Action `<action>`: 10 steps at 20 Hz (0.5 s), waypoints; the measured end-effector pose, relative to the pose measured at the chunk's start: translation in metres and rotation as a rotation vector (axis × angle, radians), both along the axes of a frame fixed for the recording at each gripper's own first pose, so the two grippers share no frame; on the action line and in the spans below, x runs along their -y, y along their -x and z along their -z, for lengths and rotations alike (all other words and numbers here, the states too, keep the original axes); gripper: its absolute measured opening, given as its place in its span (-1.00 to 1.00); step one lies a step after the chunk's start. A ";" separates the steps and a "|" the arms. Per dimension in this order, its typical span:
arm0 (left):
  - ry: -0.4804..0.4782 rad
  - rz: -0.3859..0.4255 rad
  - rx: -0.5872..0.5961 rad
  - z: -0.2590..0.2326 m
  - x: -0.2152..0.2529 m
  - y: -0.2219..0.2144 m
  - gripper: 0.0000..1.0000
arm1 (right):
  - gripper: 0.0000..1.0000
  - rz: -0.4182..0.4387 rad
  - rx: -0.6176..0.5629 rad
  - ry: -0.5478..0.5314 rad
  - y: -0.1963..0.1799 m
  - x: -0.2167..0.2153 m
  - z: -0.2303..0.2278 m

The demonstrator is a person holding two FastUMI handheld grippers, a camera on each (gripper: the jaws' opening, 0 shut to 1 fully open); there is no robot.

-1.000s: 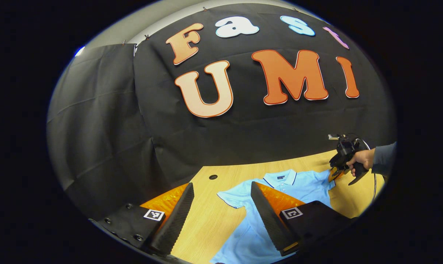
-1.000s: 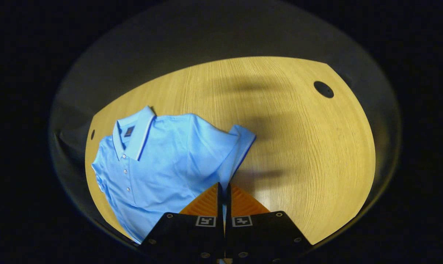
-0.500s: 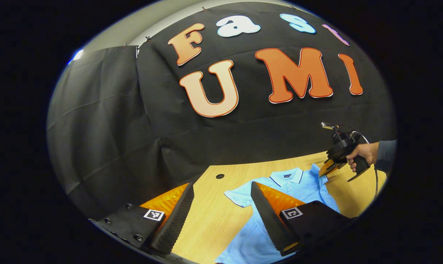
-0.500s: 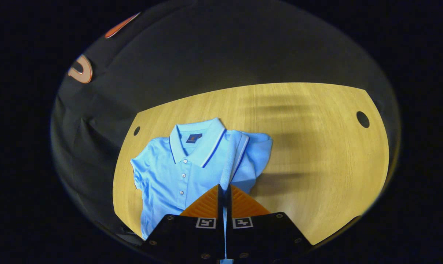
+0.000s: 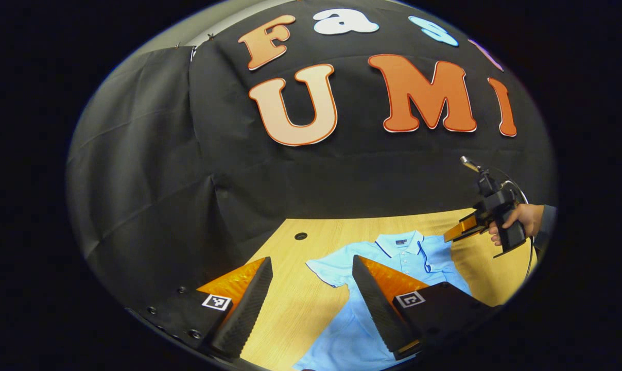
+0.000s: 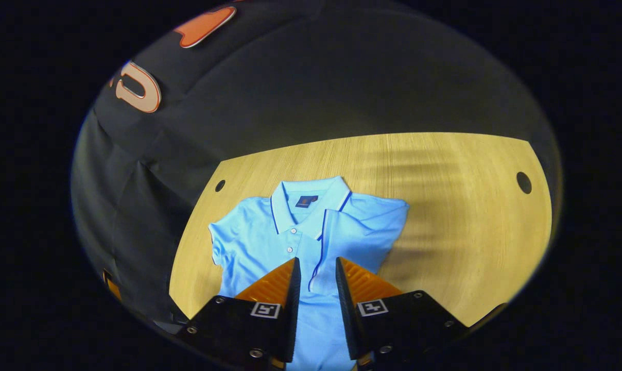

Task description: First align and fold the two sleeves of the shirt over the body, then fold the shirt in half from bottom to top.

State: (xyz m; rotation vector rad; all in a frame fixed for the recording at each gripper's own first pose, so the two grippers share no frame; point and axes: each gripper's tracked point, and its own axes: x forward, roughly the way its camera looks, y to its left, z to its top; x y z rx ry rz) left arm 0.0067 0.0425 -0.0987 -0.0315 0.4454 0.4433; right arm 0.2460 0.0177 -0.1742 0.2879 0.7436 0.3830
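Note:
A light blue polo shirt [image 6: 270, 242] lies face up on the wooden table [image 6: 445, 180], collar toward the far wall. One sleeve [image 6: 342, 232] lies folded over the chest beside the collar, its dark-trimmed edge running down between my right gripper's fingers. My right gripper [image 6: 317, 264] hovers just above it, open, with its fingers a little apart. The other sleeve [image 5: 326, 270] is spread flat on the table. My left gripper [image 5: 311, 263] is wide open above that sleeve's side, holding nothing. In the left gripper view, a hand [image 5: 522, 219] holds the right gripper [image 5: 458, 232] over the shirt [image 5: 424, 257].
The table has small round holes [image 6: 523, 182] [image 6: 220, 185] near its back corners, one also seen in the left gripper view [image 5: 300, 236]. Bare wood extends past the folded side of the shirt. The black cloth wall stands right behind the table.
My right gripper carried the sleeve across onto the chest, then opened and let it go. The left gripper has stayed open and has hardly moved.

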 end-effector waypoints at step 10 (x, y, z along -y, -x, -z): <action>0.313 0.190 -0.201 0.125 -0.056 -0.084 1.00 | 0.97 0.255 0.162 0.156 0.074 0.040 -0.029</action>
